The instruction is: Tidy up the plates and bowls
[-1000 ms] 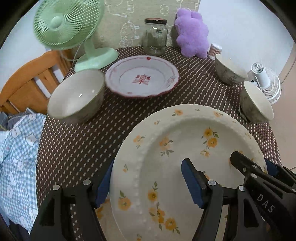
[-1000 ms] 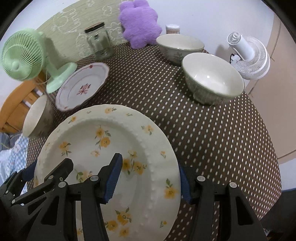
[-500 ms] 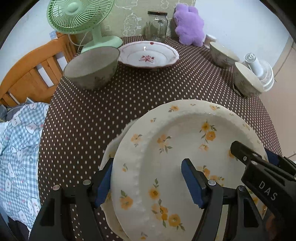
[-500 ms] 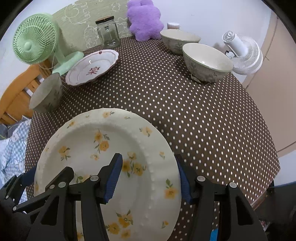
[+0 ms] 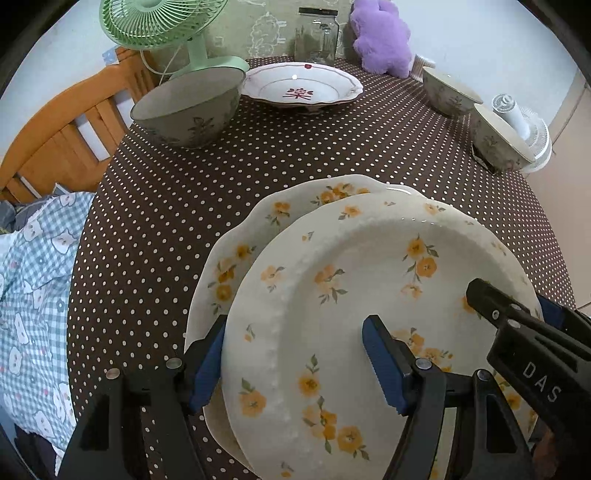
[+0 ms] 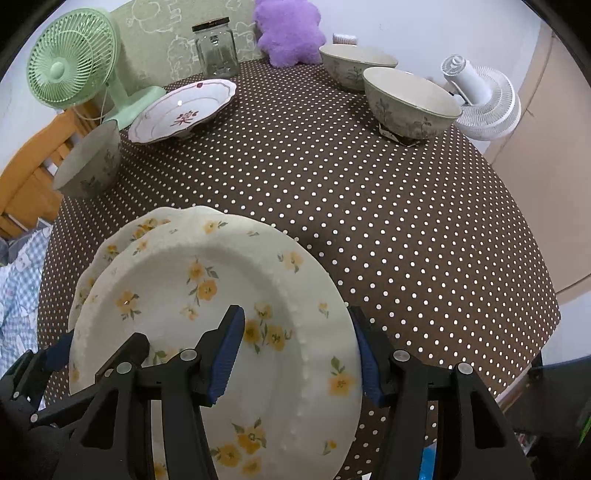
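Both grippers hold one cream plate with yellow flowers (image 5: 369,295) by opposite rims. My left gripper (image 5: 295,354) is shut on its left rim, my right gripper (image 6: 299,347) on its right rim (image 6: 314,332). It hangs just above a second, matching plate (image 5: 236,254) that lies on the table, offset to the right of it. A red-trimmed plate (image 5: 301,86) sits at the back. One grey-green bowl (image 5: 188,107) stands back left, two more (image 6: 410,103) (image 6: 354,64) back right.
A green fan (image 5: 166,26), a glass jar (image 5: 317,35) and a purple plush (image 5: 384,37) stand along the far edge of the brown dotted table (image 6: 369,206). A white fan (image 6: 484,99) is off the right edge, a wooden chair (image 5: 62,140) at left.
The held plate has risen and pulled back toward me. The second plate beneath it, first showing half a second ago, is now plainly seen. Both grips are unchanged.
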`<action>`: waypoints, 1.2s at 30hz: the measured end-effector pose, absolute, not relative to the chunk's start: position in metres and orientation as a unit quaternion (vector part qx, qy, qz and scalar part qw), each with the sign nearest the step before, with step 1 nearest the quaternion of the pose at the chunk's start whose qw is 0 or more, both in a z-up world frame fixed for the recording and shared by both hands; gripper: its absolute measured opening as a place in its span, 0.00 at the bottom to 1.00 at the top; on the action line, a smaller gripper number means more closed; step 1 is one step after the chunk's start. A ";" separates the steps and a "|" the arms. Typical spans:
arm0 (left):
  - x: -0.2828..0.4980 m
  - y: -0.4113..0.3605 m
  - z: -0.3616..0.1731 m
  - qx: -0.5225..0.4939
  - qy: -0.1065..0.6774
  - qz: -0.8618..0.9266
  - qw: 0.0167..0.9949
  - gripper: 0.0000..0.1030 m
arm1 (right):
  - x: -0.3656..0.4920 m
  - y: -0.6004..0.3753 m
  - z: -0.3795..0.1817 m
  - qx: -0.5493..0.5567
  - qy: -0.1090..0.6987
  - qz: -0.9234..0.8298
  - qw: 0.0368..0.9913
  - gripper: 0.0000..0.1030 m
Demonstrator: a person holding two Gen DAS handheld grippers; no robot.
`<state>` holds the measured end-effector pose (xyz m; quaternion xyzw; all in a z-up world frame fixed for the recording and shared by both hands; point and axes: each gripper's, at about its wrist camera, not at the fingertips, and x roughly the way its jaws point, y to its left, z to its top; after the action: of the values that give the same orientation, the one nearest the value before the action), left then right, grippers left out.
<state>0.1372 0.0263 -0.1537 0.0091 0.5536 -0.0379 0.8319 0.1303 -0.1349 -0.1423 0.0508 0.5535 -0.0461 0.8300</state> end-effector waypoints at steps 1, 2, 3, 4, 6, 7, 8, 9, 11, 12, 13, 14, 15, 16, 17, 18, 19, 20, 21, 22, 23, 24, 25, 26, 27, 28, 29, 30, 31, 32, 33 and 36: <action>0.137 0.025 -0.154 0.014 0.553 -0.037 0.833 0.71 | 0.131 -0.135 -0.144 0.051 0.555 -0.045 0.829 0.58; 0.137 0.024 -0.155 0.016 0.552 -0.037 0.833 0.71 | 0.131 -0.136 -0.146 0.051 0.558 -0.045 0.827 0.58; 0.137 0.023 -0.155 0.020 0.551 -0.036 0.834 0.71 | 0.131 -0.137 -0.148 0.052 0.561 -0.045 0.825 0.58; 0.137 0.021 -0.156 0.024 0.549 -0.035 0.835 0.71 | 0.131 -0.138 -0.150 0.053 0.563 -0.045 0.823 0.58; 0.137 0.021 -0.156 0.026 0.547 -0.033 0.836 0.71 | 0.131 -0.139 -0.152 0.055 0.564 -0.043 0.823 0.58; 0.136 0.021 -0.156 0.027 0.546 -0.032 0.836 0.71 | 0.130 -0.139 -0.153 0.055 0.564 -0.042 0.823 0.58; 0.137 0.020 -0.157 0.028 0.546 -0.030 0.837 0.71 | 0.130 -0.139 -0.153 0.055 0.563 -0.041 0.824 0.58; 0.137 0.020 -0.156 0.029 0.545 -0.029 0.837 0.71 | 0.129 -0.140 -0.154 0.055 0.562 -0.040 0.824 0.58; 0.138 0.019 -0.157 0.030 0.545 -0.025 0.837 0.71 | 0.129 -0.140 -0.154 0.057 0.562 -0.037 0.824 0.58; 0.139 0.018 -0.157 0.030 0.546 -0.024 0.837 0.71 | 0.129 -0.141 -0.155 0.058 0.562 -0.035 0.824 0.58; 0.139 0.018 -0.157 0.031 0.546 -0.023 0.837 0.71 | 0.129 -0.141 -0.155 0.058 0.563 -0.034 0.824 0.58; 0.140 0.018 -0.157 0.030 0.548 -0.022 0.836 0.71 | 0.130 -0.141 -0.154 0.059 0.563 -0.032 0.823 0.58; 0.140 0.018 -0.157 0.030 0.549 -0.020 0.835 0.72 | 0.130 -0.141 -0.154 0.058 0.565 -0.030 0.823 0.58; 0.141 0.017 -0.157 0.031 0.551 -0.020 0.834 0.73 | 0.131 -0.141 -0.154 0.056 0.566 -0.027 0.822 0.58; 0.141 0.016 -0.157 0.033 0.553 -0.020 0.832 0.73 | 0.131 -0.141 -0.154 0.054 0.567 -0.025 0.822 0.58; 0.142 0.016 -0.158 0.035 0.555 -0.019 0.831 0.74 | 0.131 -0.140 -0.153 0.048 0.566 -0.024 0.823 0.58; 0.143 0.015 -0.158 0.036 0.557 -0.018 0.830 0.74 | 0.131 -0.139 -0.151 0.043 0.565 -0.024 0.824 0.58; 0.143 0.015 -0.158 0.036 0.558 -0.016 0.829 0.74 | 0.131 -0.140 -0.150 0.042 0.564 -0.021 0.824 0.58; 0.144 0.013 -0.159 0.038 0.559 -0.013 0.828 0.78 | 0.131 -0.141 -0.149 0.044 0.565 -0.018 0.824 0.58; 0.144 0.010 -0.158 0.053 0.558 -0.009 0.828 0.81 | 0.130 -0.142 -0.148 0.047 0.566 -0.016 0.823 0.58; 0.143 0.008 -0.156 0.062 0.552 -0.009 0.831 0.83 | 0.130 -0.142 -0.147 0.046 0.567 -0.017 0.823 0.58; 0.141 0.006 -0.154 0.065 0.547 -0.012 0.834 0.84 | 0.129 -0.142 -0.146 0.044 0.568 -0.017 0.822 0.58; 0.141 0.004 -0.152 0.068 0.544 -0.014 0.836 0.85 | 0.128 -0.143 -0.144 0.045 0.567 -0.017 0.823 0.58; 0.141 0.004 -0.152 0.066 0.546 -0.014 0.835 0.85 | 0.127 -0.144 -0.142 0.043 0.566 -0.019 0.823 0.53; 0.142 0.005 -0.153 0.062 0.550 -0.015 0.833 0.86 | 0.126 -0.145 -0.141 0.040 0.566 -0.019 0.823 0.50; 0.143 0.007 -0.154 0.055 0.552 -0.014 0.832 0.86 | 0.126 -0.144 -0.139 0.034 0.566 -0.020 0.823 0.43; 0.144 0.010 -0.154 0.052 0.553 -0.014 0.832 0.86 | 0.126 -0.143 -0.138 0.028 0.566 -0.021 0.824 0.40; 0.144 0.011 -0.153 0.049 0.552 -0.013 0.832 0.86 | 0.126 -0.141 -0.138 0.023 0.566 -0.017 0.824 0.40; 0.145 0.013 -0.152 0.047 0.550 -0.011 0.834 0.86 | 0.126 -0.138 -0.138 0.014 0.567 -0.018 0.823 0.40; 0.145 0.015 -0.151 0.046 0.549 -0.011 0.834 0.86 | 0.126 -0.135 -0.139 0.008 0.567 -0.018 0.823 0.40; 0.142 0.016 -0.150 0.045 0.549 -0.012 0.835 0.86 | 0.128 -0.136 -0.141 0.006 0.569 -0.017 0.822 0.40; 0.139 0.019 -0.149 0.044 0.550 -0.013 0.834 0.86 | 0.131 -0.131 -0.144 0.005 0.573 -0.017 0.819 0.40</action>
<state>0.1391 0.0190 -0.1491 0.0438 0.5496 -0.0126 0.8342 0.1307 -0.1311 -0.1438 0.0050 0.5729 -0.0165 0.8195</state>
